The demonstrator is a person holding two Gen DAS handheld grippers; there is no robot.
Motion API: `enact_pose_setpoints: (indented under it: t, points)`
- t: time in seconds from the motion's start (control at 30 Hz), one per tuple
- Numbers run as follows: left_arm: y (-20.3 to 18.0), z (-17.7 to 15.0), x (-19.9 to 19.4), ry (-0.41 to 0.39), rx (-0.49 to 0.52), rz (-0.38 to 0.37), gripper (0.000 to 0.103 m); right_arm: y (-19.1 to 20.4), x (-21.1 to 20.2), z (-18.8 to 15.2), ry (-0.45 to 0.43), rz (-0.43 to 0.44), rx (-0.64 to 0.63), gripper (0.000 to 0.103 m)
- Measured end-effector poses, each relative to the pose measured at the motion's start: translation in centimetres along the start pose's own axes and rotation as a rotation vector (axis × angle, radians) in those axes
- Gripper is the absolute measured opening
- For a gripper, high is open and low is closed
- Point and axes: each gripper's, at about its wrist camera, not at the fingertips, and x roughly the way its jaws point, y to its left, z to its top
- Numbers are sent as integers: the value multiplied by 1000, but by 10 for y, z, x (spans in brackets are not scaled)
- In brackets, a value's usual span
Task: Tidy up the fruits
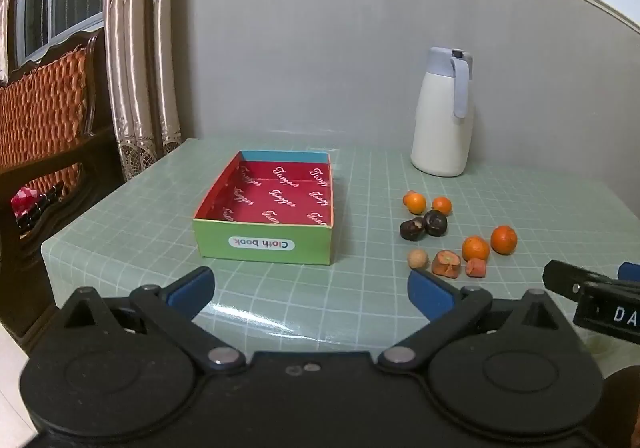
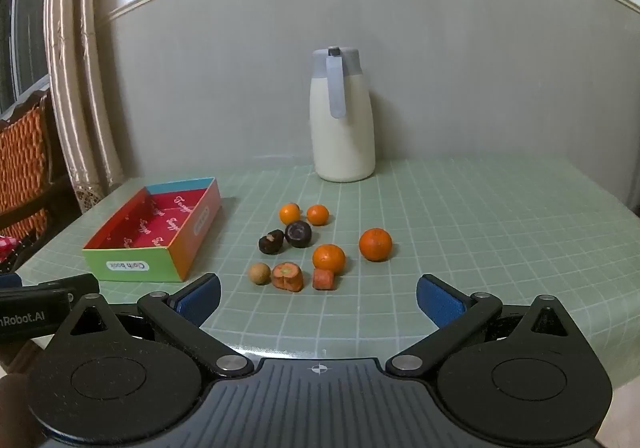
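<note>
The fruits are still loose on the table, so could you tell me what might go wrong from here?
1. The oranges are round and may roll when open jaws close on them.
2. The carrot pieces lie tight against an orange; grabbing one may nudge its neighbour.
3. The light box could slide if bumped.

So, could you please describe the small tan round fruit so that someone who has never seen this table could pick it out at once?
Start at the tall white jug by the wall and come forward to the fruit cluster on the green grid mat. In the nearest row, the tan fruit is leftmost, beside a cut orange-red piece. It is the only pale brown, smooth ball; its neighbours are orange or nearly black.
</note>
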Motion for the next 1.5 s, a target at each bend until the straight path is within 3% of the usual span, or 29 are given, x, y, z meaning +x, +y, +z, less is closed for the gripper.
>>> enact_pose_setpoints:
  t: [1.5]
  points:
    - [-1, 7, 0, 1, 4, 1, 97, 1, 2, -1, 1, 0, 0, 103]
